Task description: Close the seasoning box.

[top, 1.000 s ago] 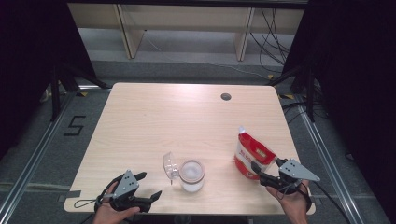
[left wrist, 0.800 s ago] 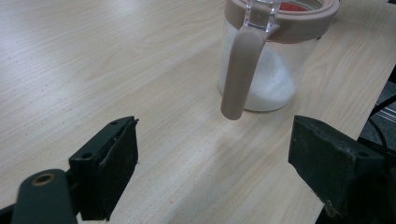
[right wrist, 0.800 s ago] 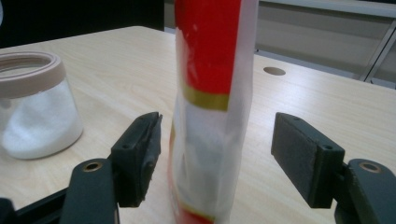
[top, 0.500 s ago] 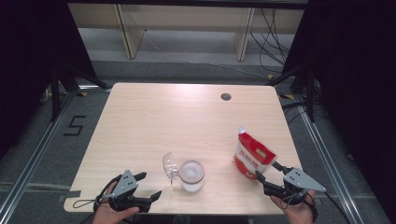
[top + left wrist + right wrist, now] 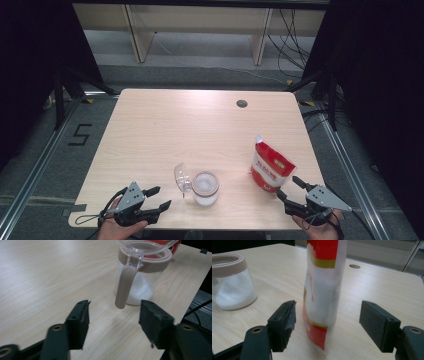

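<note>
We line our left gripper [image 5: 113, 315], jaws just narrowing, empty, on the jar [image 5: 140, 275] handle, while our right gripper [image 5: 328, 321] gapes around the pouch [image 5: 323, 290], probably for pouring.

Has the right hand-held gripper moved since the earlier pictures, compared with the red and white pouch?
Yes. The right hand-held gripper has drawn back toward the table's near edge, away from the red and white pouch, which stayed put.

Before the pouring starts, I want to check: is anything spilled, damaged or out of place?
Nothing stands out. The jar stands upright with its lid flipped open, the bag stands upright beside it, and no powder lies on the table.
</note>
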`<action>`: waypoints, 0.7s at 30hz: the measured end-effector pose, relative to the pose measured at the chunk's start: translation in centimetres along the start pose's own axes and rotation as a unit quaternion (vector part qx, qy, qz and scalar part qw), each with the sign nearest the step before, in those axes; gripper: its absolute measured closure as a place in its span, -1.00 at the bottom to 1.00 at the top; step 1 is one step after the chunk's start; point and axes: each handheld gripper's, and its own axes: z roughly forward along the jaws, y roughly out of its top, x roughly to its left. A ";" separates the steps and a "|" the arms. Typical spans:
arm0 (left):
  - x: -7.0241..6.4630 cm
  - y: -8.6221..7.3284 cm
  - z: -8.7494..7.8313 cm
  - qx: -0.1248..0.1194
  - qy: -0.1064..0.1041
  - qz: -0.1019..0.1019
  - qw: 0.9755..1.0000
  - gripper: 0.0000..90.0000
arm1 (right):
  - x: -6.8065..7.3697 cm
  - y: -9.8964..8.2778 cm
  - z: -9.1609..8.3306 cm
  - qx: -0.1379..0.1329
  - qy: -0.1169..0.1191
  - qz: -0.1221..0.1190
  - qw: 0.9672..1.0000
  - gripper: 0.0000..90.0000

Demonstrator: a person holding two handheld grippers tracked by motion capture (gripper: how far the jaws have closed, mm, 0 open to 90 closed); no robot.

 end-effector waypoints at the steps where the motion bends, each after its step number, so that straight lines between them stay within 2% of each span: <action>1: 0.0 0.1 0.0 -0.001 0.001 0.007 1.000 0.11 | 0.0 0.0 0.0 -0.001 -0.001 -0.004 1.000 -0.32; 4: -0.3 0.4 -0.2 0.002 0.011 0.034 0.999 0.43 | 0.0 0.0 0.0 0.002 0.000 -0.006 1.000 -0.33; 6: -0.4 0.5 -0.2 0.000 0.008 0.049 0.999 0.61 | -0.1 0.0 0.0 0.006 0.004 -0.011 1.000 -0.33; 7: -0.6 0.5 -0.2 0.001 0.007 0.044 0.999 0.69 | 0.1 0.0 -0.1 0.009 0.000 -0.001 1.000 -0.33; 8: -0.4 0.6 -0.2 0.002 0.008 0.061 0.998 0.77 | 0.1 0.0 0.0 0.008 0.001 -0.008 1.000 -0.33; 9: -0.4 0.7 -0.1 0.002 0.005 0.064 0.998 0.84 | 0.1 0.0 0.0 0.007 -0.003 -0.013 1.000 -0.33; 10: -0.3 0.8 -0.2 0.006 0.005 0.067 0.998 0.89 | 0.2 0.0 0.1 0.010 0.004 -0.008 1.000 -0.33; 11: -0.4 0.8 -0.1 0.002 0.005 0.063 0.998 0.94 | 0.2 0.0 0.1 0.009 0.002 -0.007 1.000 -0.33; 12: -0.5 0.7 0.0 0.002 0.004 0.058 0.998 0.97 | 0.1 0.1 0.2 0.008 0.004 -0.011 1.000 -0.33; 13: -0.5 0.8 -0.1 0.003 0.004 0.065 0.998 0.98 | 0.2 0.1 0.2 0.008 0.004 -0.008 1.000 -0.33; 14: -0.7 0.7 0.0 -0.001 0.005 0.049 0.999 0.99 | 0.3 0.1 0.1 0.010 -0.002 -0.004 1.000 -0.33; 15: -0.6 0.9 -0.1 0.000 0.004 0.069 0.998 0.99 | 0.1 0.2 0.2 0.006 0.000 -0.029 1.000 -0.33; 17: -0.9 0.9 -0.1 0.000 0.004 0.057 0.998 0.99 | 0.2 0.3 0.3 0.004 0.003 -0.023 1.000 -0.33; 18: -0.9 1.0 -0.1 0.002 0.003 0.063 0.998 0.99 | 0.3 0.3 0.3 0.007 0.009 -0.019 1.000 -0.33; 20: -1.1 1.2 0.0 -0.003 0.002 0.059 0.998 0.99 | 0.2 0.3 0.4 0.002 0.004 -0.031 0.999 -0.33; 21: -1.1 1.5 0.1 -0.008 -0.004 0.069 0.998 0.99 | 0.3 0.3 0.4 0.006 0.008 -0.022 1.000 -0.33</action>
